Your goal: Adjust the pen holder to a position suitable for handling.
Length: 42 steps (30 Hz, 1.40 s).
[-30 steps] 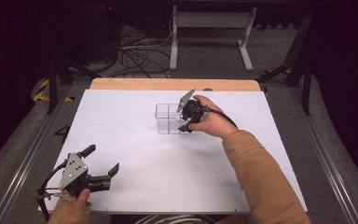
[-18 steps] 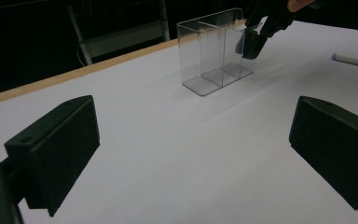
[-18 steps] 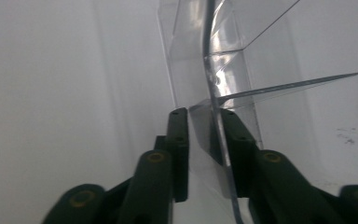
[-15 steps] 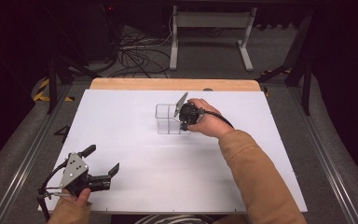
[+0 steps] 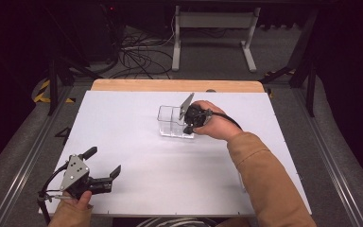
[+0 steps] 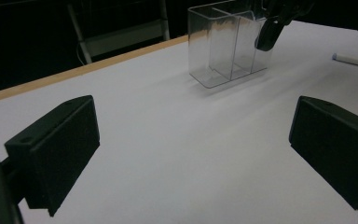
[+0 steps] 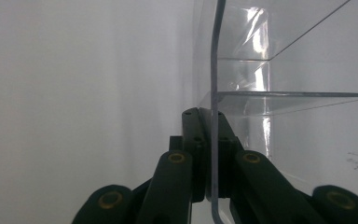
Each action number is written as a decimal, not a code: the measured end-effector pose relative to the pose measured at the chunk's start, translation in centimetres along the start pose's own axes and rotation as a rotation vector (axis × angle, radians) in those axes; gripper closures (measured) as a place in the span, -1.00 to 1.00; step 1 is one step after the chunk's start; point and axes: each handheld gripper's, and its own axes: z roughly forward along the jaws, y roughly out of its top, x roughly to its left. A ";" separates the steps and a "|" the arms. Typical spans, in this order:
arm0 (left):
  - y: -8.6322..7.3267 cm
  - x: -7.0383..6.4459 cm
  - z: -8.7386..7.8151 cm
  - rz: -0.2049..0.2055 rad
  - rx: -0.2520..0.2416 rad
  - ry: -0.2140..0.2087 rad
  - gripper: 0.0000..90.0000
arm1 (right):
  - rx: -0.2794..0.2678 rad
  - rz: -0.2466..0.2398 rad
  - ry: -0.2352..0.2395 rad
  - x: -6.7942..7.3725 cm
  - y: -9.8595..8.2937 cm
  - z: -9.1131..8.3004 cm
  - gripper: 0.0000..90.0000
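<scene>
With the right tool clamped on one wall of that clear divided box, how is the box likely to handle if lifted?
The clear box looks thin-walled and empty, so probably light and stiff. The right tool pinches only one wall edge, so the box may swing or tilt on lifting. The smooth, glossy plastic could slip between the jaws.

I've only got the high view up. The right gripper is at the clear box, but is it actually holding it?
Observer: Yes. In the right gripper view the right gripper is shut on one wall of the clear box, one jaw on each side of it.
Operator: And the left gripper, open or shut?
Observer: The left gripper is open, jaws wide apart over bare table.
Operator: Anything else on the table?
Observer: A white pen-like stick lies beyond the box in the left gripper view.
</scene>
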 end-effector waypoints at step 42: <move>0.1 -0.3 0.1 0.006 0.008 -0.006 -0.95 | 0.002 -0.044 0.146 7.9 -1.5 -0.2 0.96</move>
